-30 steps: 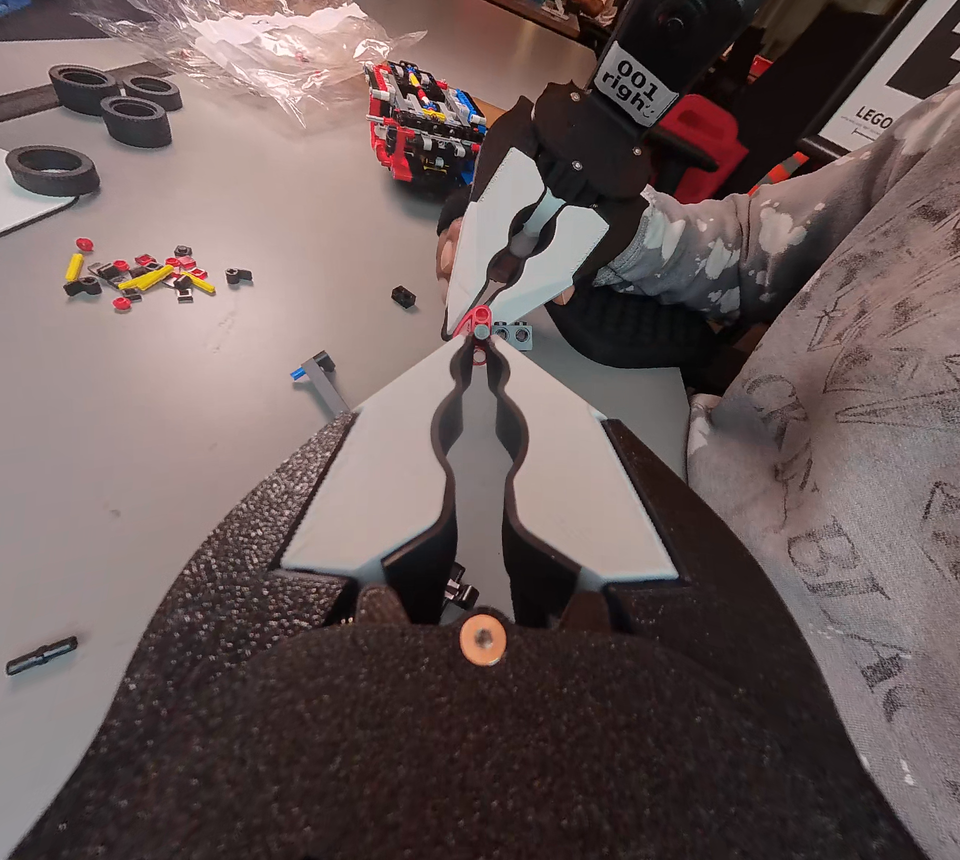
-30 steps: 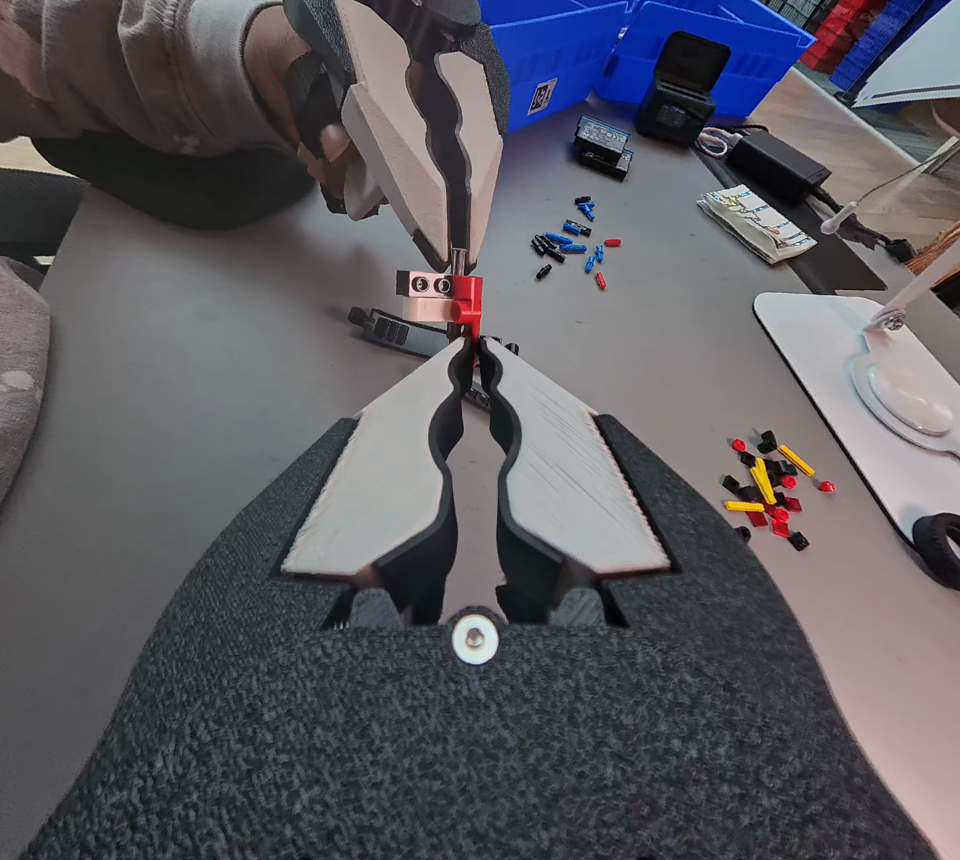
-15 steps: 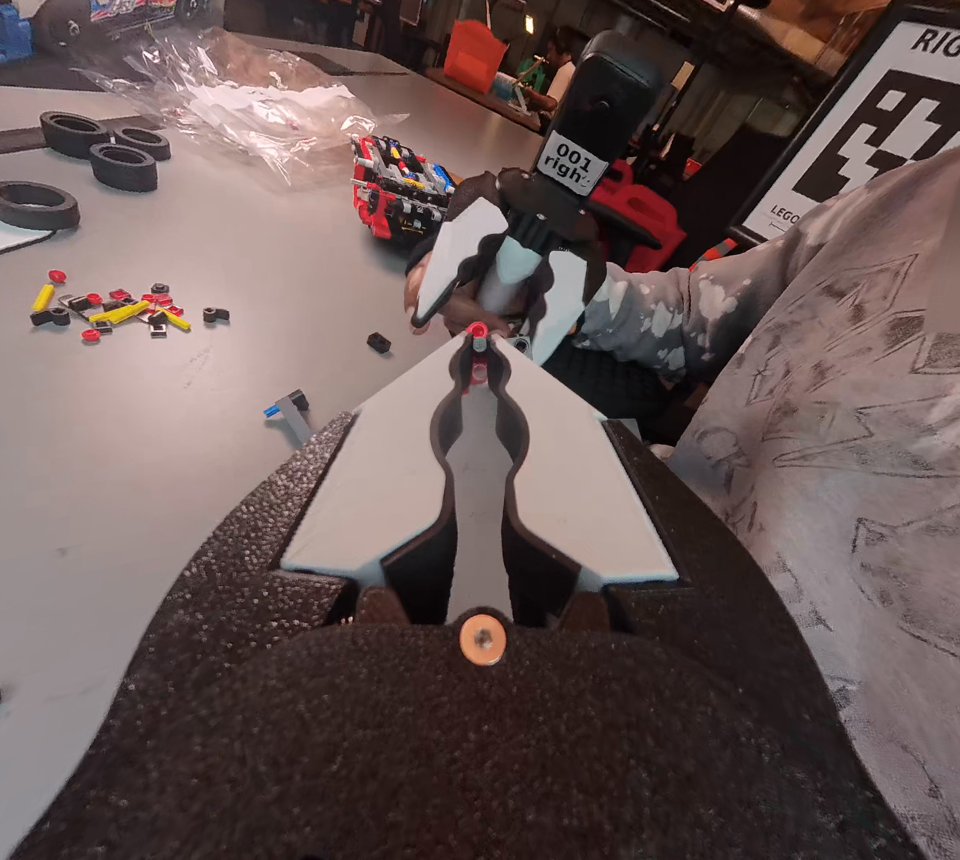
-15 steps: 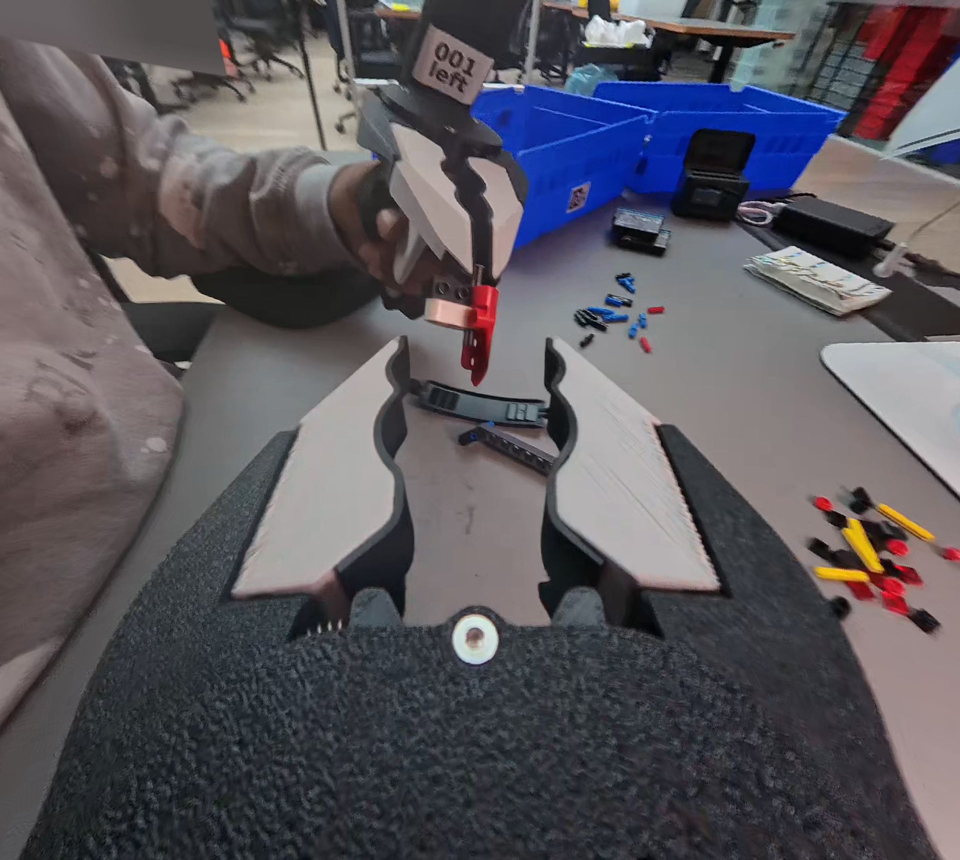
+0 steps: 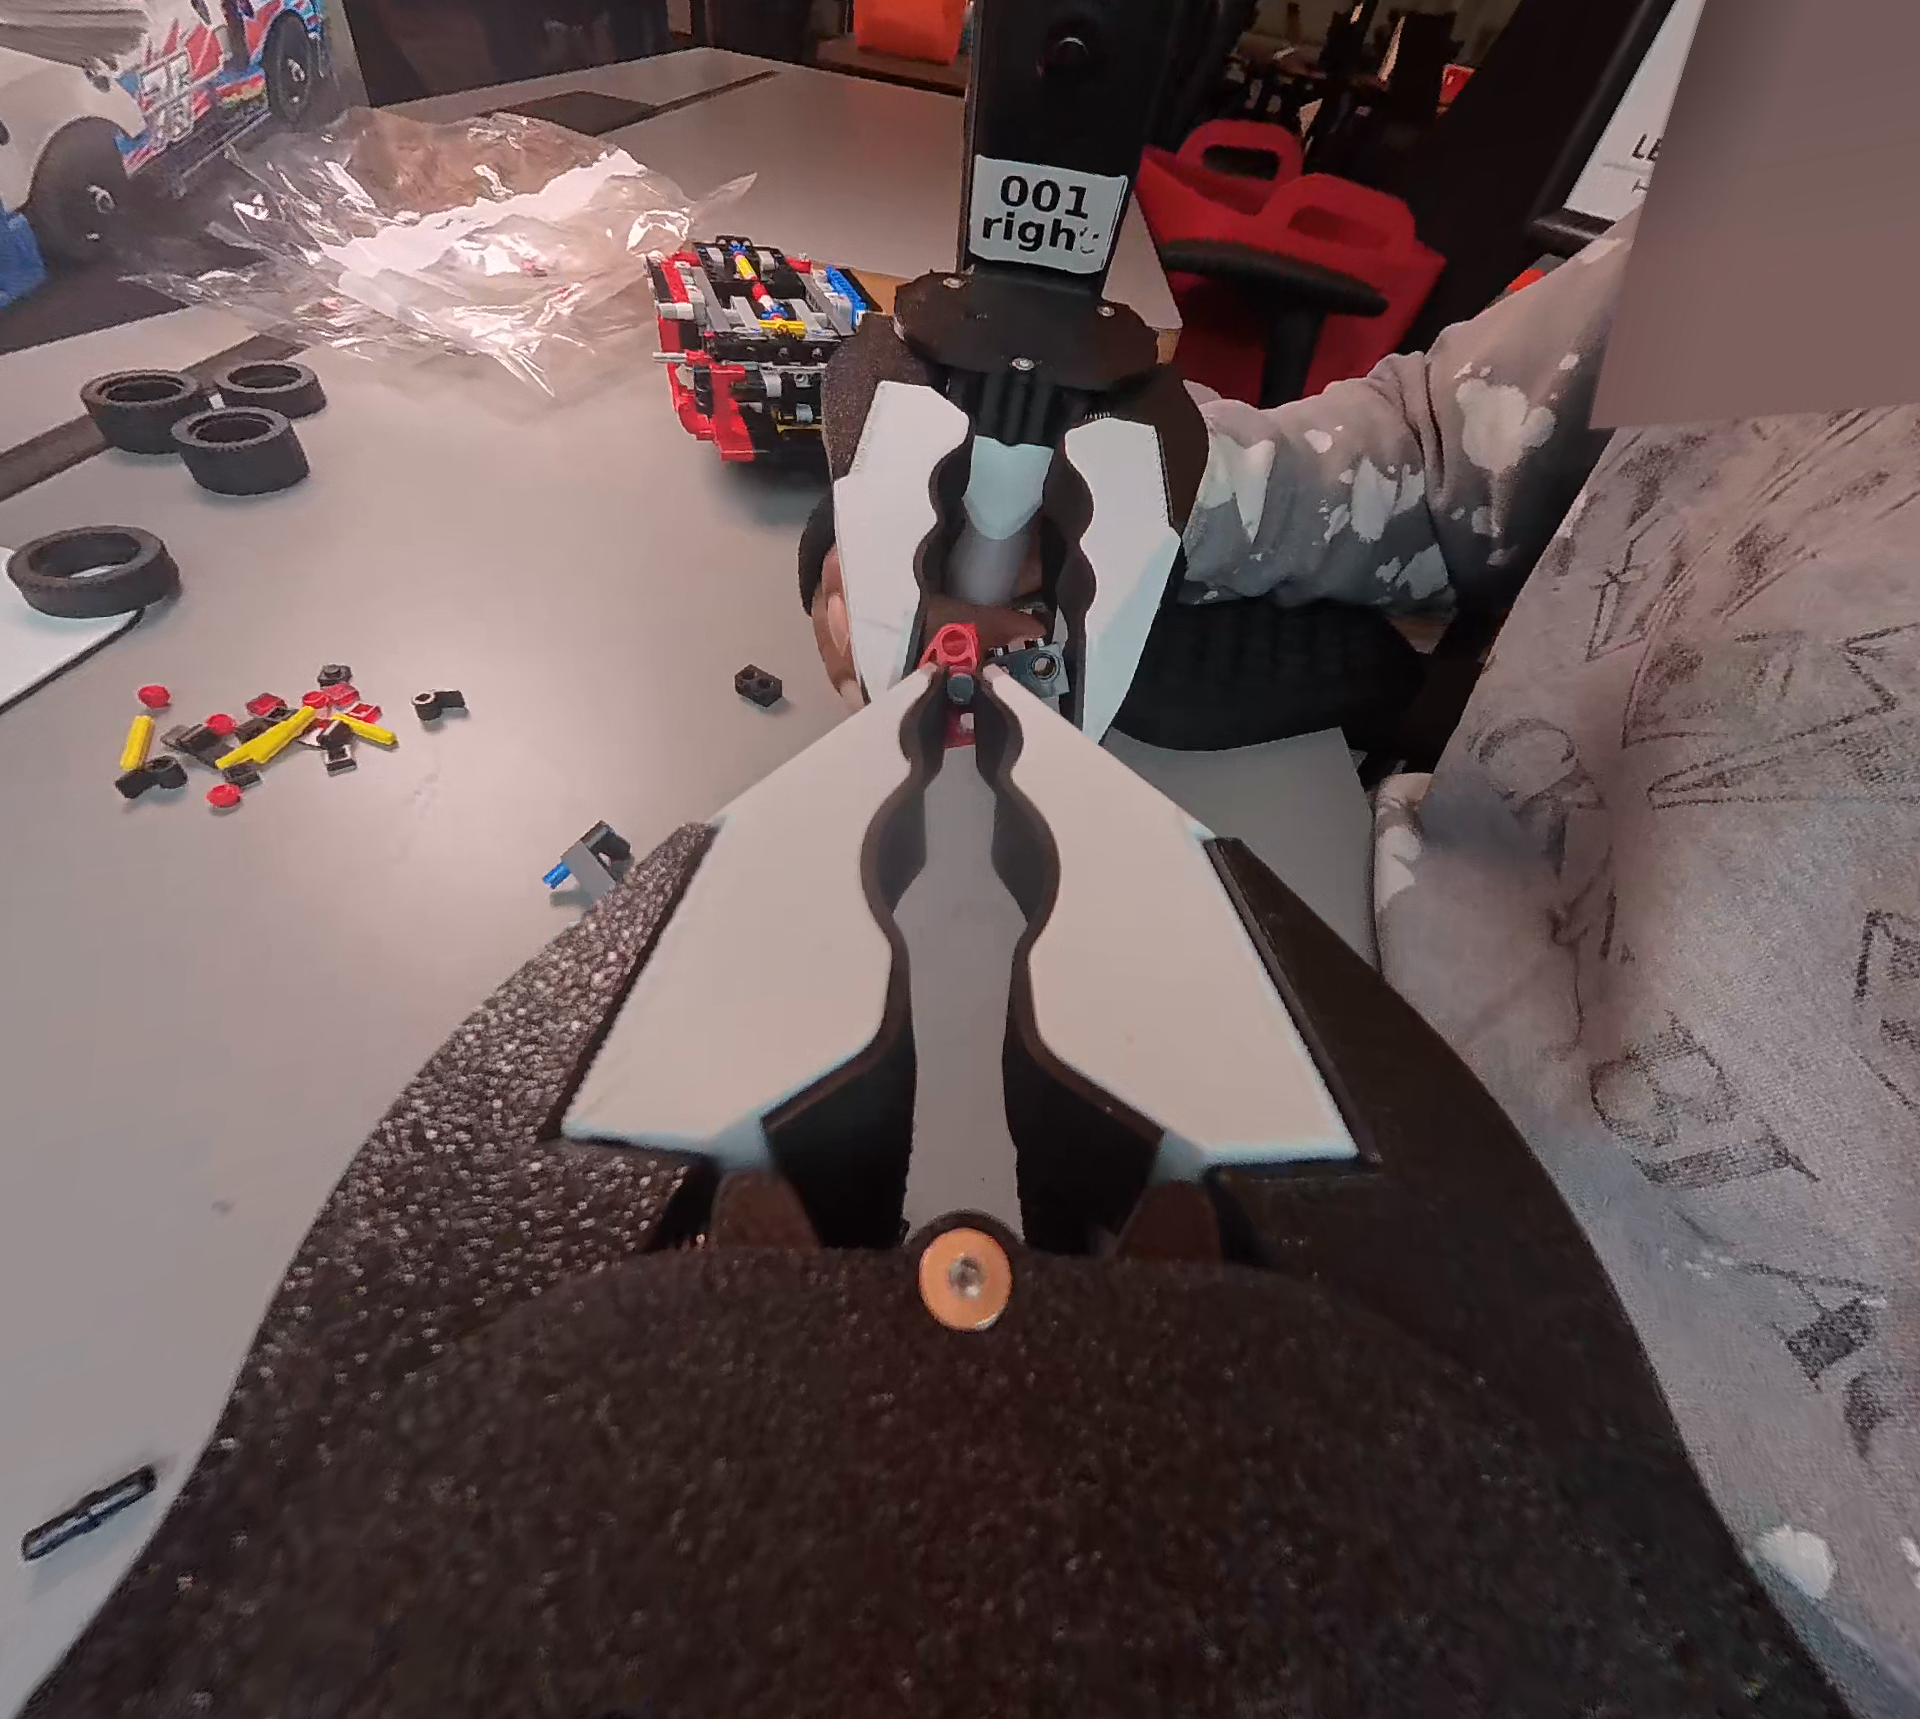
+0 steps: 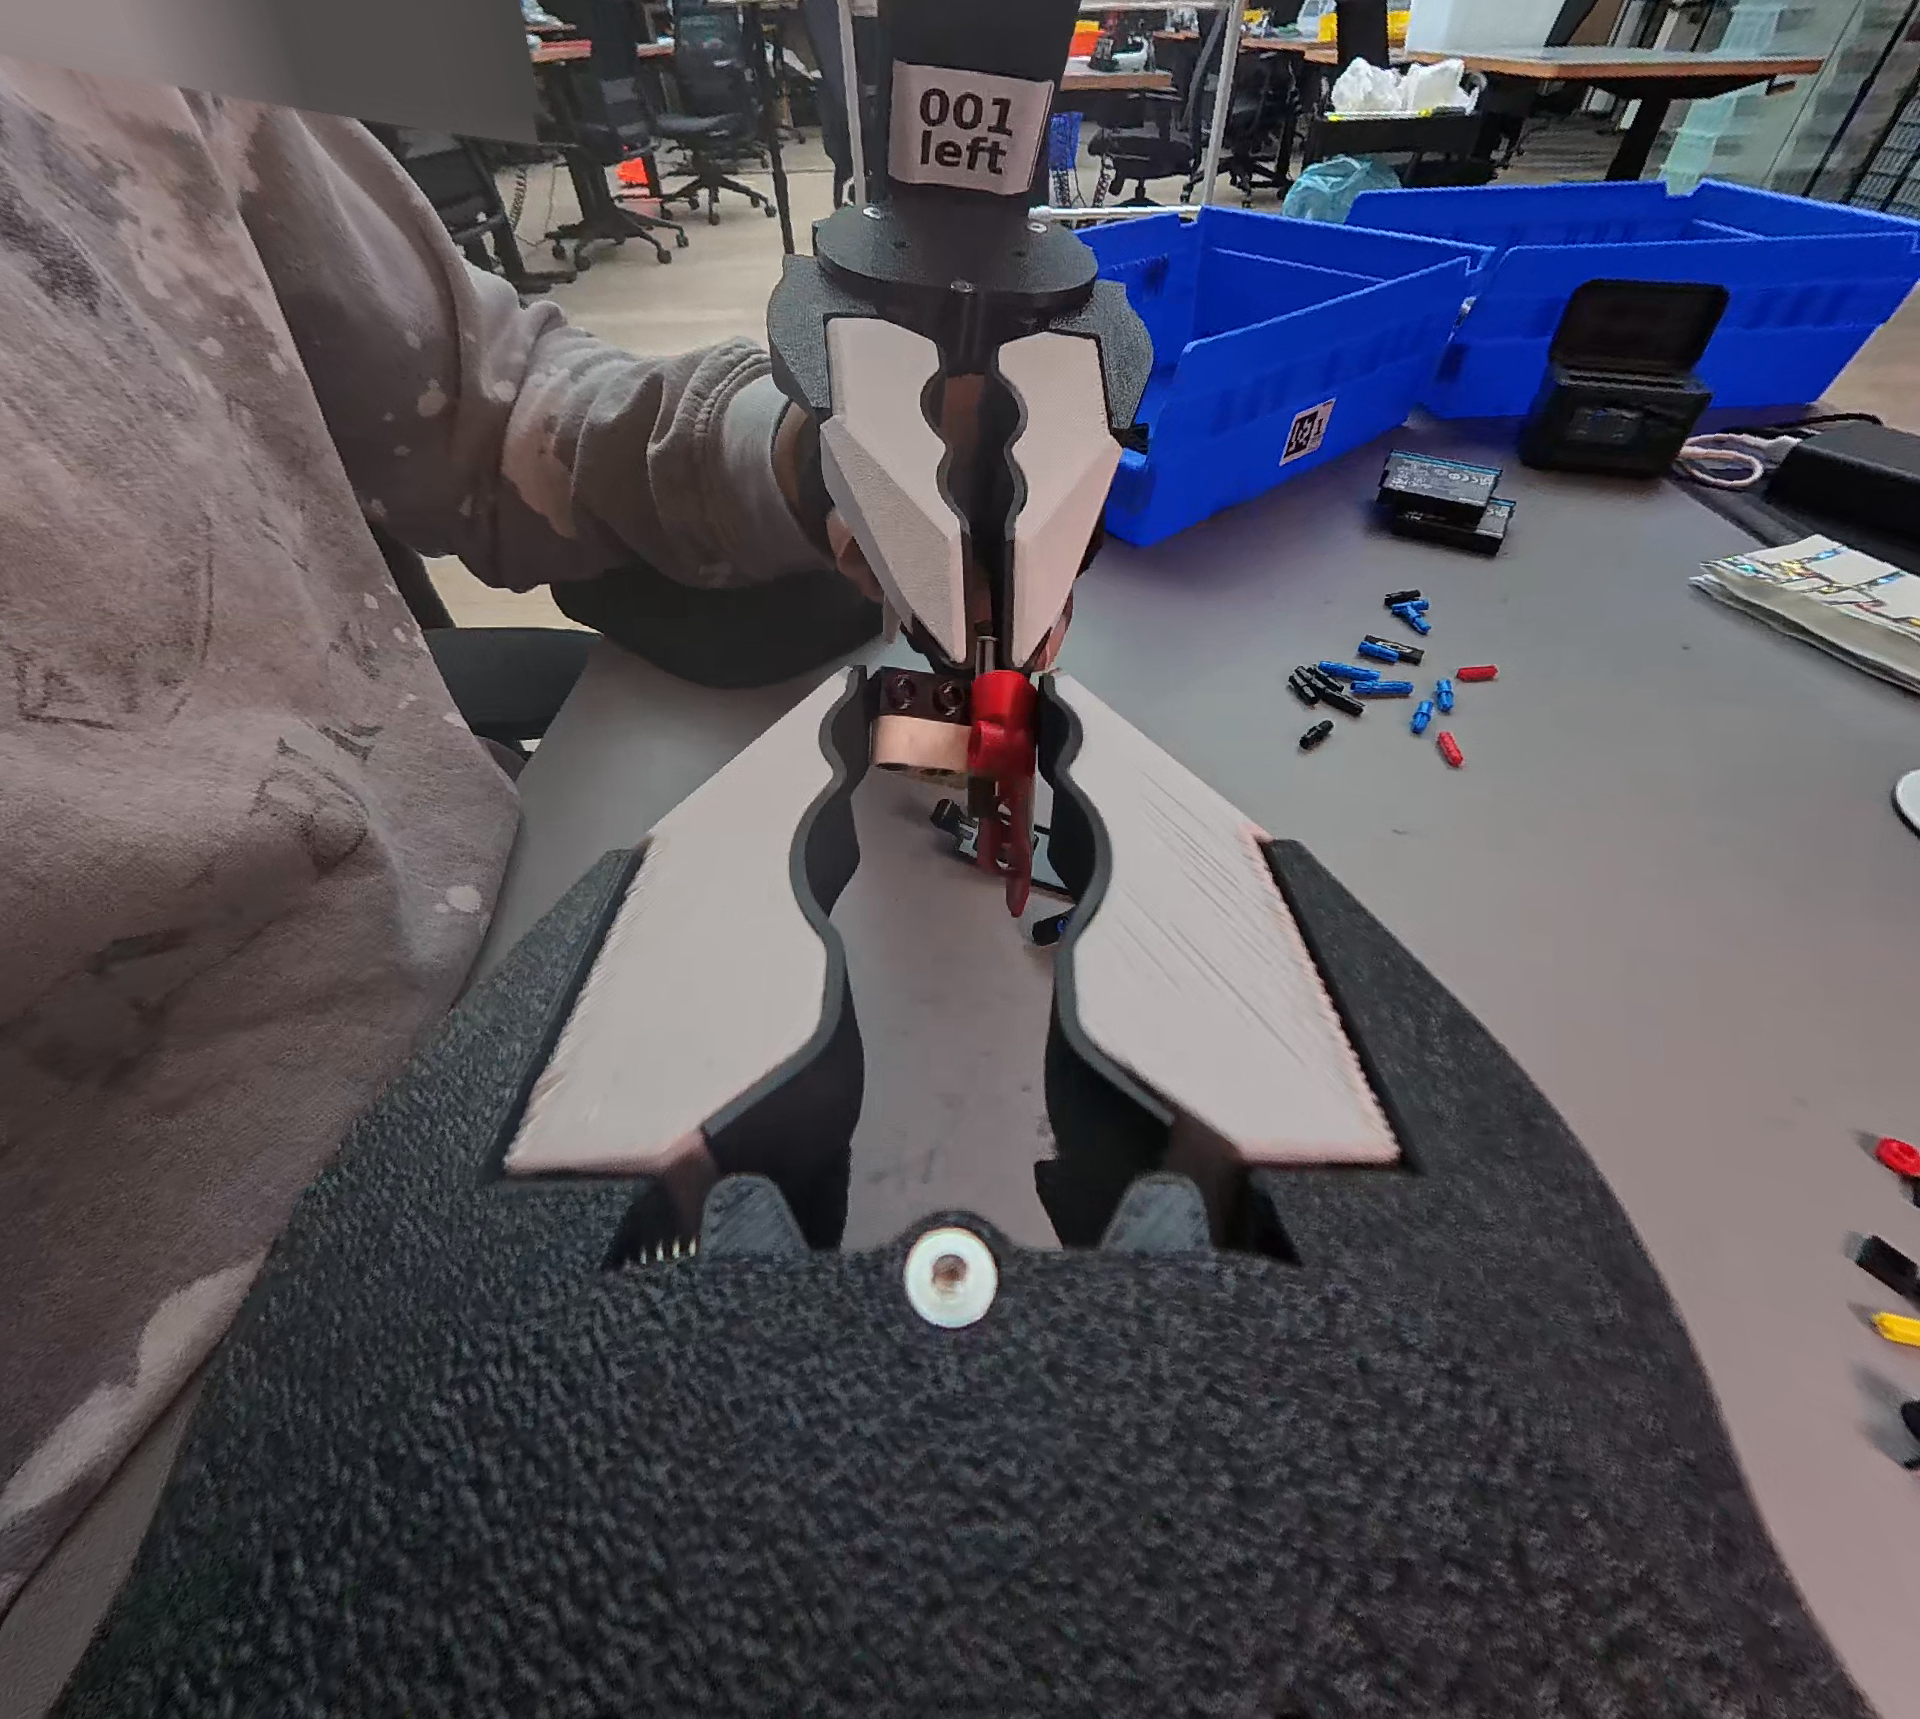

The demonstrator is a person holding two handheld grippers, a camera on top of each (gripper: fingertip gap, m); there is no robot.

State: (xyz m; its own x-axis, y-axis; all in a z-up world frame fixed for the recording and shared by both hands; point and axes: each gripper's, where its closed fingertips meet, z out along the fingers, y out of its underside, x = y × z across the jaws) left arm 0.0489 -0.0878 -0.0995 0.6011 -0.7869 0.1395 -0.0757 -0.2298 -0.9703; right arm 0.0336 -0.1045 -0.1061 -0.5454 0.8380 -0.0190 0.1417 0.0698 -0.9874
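Red and grey, a small brick assembly [image 5: 961,667] is pinched at the tips of the left gripper [image 5: 961,682], above the desk's [image 5: 520,838] near edge (loose bricks [image 5: 249,734] lie leftward). In the right wrist view, the right gripper [image 6: 951,703] gapes around it, gripping nothing; closing crookedly could twist the assembly loose.

tyre [image 6: 1910,803] cut by edge, person's head blurred

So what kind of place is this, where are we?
Probably a shared workshop or lab office. A grey worktable holds a half-built toy brick car, loose tyres and small pins; blue parts bins stand beside them, and rows of desks and office chairs fill the room behind.
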